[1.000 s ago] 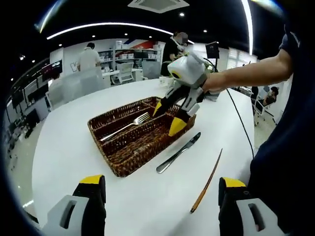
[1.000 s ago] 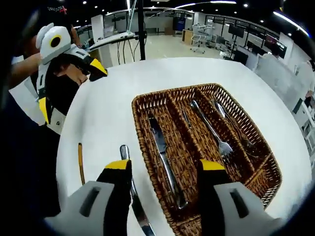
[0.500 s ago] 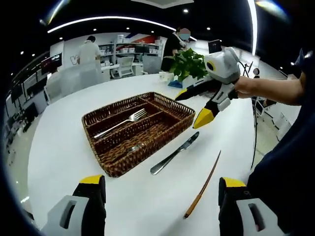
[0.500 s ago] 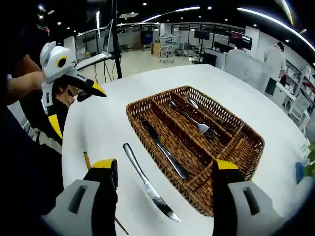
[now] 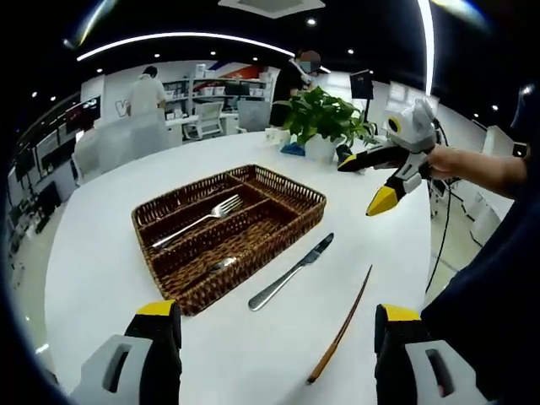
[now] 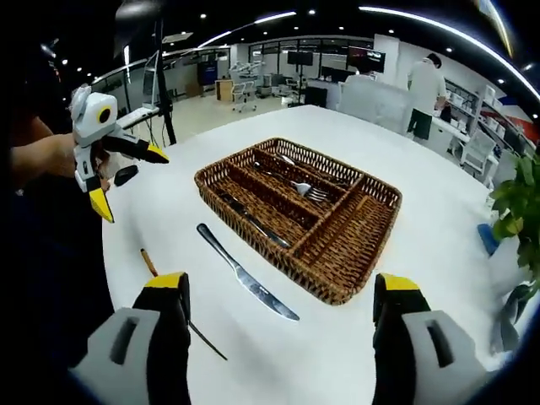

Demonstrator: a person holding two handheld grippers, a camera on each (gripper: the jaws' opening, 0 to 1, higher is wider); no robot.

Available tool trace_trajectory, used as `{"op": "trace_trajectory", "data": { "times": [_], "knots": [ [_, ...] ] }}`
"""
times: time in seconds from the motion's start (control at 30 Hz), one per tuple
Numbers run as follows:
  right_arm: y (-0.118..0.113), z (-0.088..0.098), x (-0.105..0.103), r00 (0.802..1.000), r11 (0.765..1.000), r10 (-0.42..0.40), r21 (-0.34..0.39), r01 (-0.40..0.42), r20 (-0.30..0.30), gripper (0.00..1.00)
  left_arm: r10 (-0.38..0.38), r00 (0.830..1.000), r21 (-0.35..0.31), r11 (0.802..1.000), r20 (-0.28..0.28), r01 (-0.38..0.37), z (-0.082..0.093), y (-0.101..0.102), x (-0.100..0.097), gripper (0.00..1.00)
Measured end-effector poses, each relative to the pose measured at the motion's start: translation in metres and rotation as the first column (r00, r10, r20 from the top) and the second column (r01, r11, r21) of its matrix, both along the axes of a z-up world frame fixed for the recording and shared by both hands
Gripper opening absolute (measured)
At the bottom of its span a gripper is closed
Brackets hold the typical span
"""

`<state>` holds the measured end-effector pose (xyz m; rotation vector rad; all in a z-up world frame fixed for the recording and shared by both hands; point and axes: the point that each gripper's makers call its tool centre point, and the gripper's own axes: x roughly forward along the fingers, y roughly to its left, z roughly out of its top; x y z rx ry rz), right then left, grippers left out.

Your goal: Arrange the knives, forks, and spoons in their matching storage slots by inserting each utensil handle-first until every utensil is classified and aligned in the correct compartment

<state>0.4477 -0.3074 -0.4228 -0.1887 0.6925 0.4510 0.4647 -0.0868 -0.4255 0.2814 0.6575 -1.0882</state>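
A brown wicker cutlery basket (image 5: 253,260) (image 6: 339,283) with long compartments lies on the round white table (image 5: 110,253). A fork (image 5: 196,221) (image 6: 308,188) rests in a middle slot. Another knife (image 6: 253,222) lies in the slot nearest the loose knife. That loose table knife (image 5: 291,272) (image 6: 246,283) lies on the table just outside the basket. My left gripper (image 5: 274,359) (image 6: 110,173) is open and holds nothing. Beyond the knife, my right gripper (image 6: 283,342) (image 5: 384,177) hovers above the table, also open with nothing in it.
A thin brown stick (image 5: 340,329) (image 6: 173,304) lies on the table near the knife, toward the person's side. A potted green plant (image 5: 325,114) (image 6: 519,202) stands past the basket. Desks, chairs and people are in the room behind.
The right gripper has drawn back from over the basket and away from it, still open. Both views have pulled back, so the basket looks smaller. The cutlery has not moved.
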Motion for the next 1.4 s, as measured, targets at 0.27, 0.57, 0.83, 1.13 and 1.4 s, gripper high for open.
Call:
{"op": "trace_trajectory", "data": {
  "times": [0.27,0.57,0.83,1.13,1.4],
  "knots": [
    [-0.010,-0.003,-0.018,1.000,1.000,-0.014,-0.023,0.014,-0.016,0.94,-0.016,1.000,0.032,0.999,-0.006,0.016,0.000,-0.005,-0.003,1.00],
    [-0.010,-0.008,-0.019,0.999,0.998,0.027,-0.050,-0.028,-0.037,0.89,-0.039,0.999,0.042,0.998,0.000,0.039,-0.001,-0.005,-0.006,1.00],
    [0.001,-0.022,-0.022,0.973,0.973,0.204,-0.085,-0.213,-0.105,0.66,-0.061,0.998,0.050,0.997,-0.005,0.061,-0.005,-0.006,-0.010,0.96],
    [0.010,-0.047,-0.018,0.867,0.852,0.450,-0.186,-0.489,-0.215,0.49,-0.094,0.996,0.079,0.992,-0.002,0.093,-0.007,-0.007,-0.012,0.94],
    [0.023,-0.076,-0.006,0.759,0.733,0.569,-0.223,-0.642,-0.315,0.38,-0.098,0.995,0.090,0.991,-0.014,0.099,-0.009,-0.004,-0.015,0.92]
  ]
}}
